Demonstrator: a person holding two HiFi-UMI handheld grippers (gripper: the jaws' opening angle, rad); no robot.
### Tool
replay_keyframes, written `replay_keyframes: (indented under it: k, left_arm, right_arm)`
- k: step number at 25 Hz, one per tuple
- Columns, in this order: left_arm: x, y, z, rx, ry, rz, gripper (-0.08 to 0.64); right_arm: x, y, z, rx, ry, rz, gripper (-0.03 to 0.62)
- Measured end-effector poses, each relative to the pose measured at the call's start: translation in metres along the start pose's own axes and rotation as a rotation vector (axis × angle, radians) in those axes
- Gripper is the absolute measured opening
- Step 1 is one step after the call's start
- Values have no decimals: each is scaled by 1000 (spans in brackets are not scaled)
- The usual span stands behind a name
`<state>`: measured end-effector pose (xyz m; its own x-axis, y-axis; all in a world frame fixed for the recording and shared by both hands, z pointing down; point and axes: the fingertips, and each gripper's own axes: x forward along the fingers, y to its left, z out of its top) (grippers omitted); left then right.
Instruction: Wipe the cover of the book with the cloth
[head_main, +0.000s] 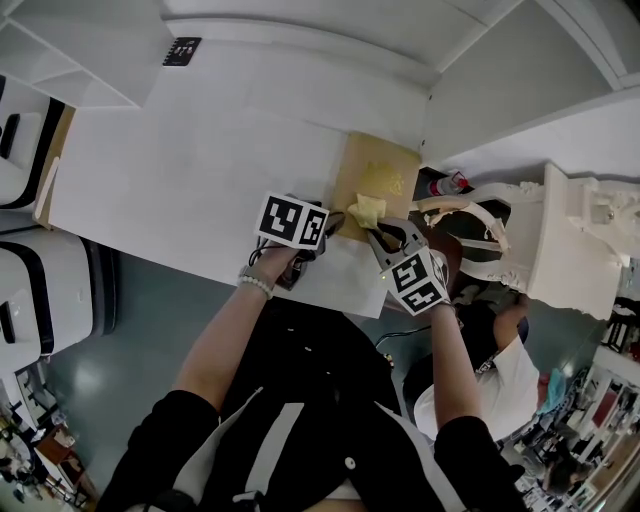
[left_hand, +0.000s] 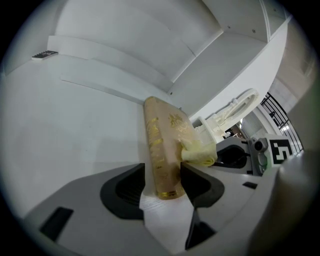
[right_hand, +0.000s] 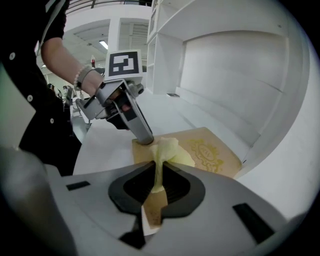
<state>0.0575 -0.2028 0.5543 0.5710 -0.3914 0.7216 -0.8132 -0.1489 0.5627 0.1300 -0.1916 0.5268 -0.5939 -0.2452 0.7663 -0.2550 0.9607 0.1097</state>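
The book (head_main: 378, 180) lies flat on the white table (head_main: 180, 170). The left tongs (left_hand: 167, 182) pinch its near spine end, likely to steady it. The right tongs (right_hand: 157, 182) are pressed together on the yellow cloth (right_hand: 167, 150), which rests on the cover for wiping.

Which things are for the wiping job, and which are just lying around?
For the job: book, held by the left gripper; cloth, pinched in the right gripper.
Just lying about: small dark remote on the table; white chair beside it.
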Motion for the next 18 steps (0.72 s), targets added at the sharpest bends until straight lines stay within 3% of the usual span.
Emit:
replay_keyframes:
  k: [12, 15, 18]
  left_arm:
    - [1, -2, 0, -20, 9, -23, 206]
    - [1, -2, -1, -4, 13, -18, 206]
    - [1, -3, 1, 19, 17, -7, 206]
  right_arm:
    - [-17, 34, -7, -30, 40, 214, 37]
    - [-26, 23, 4, -2, 11, 195, 37]
    - [-28, -7, 9, 11, 2, 111, 37]
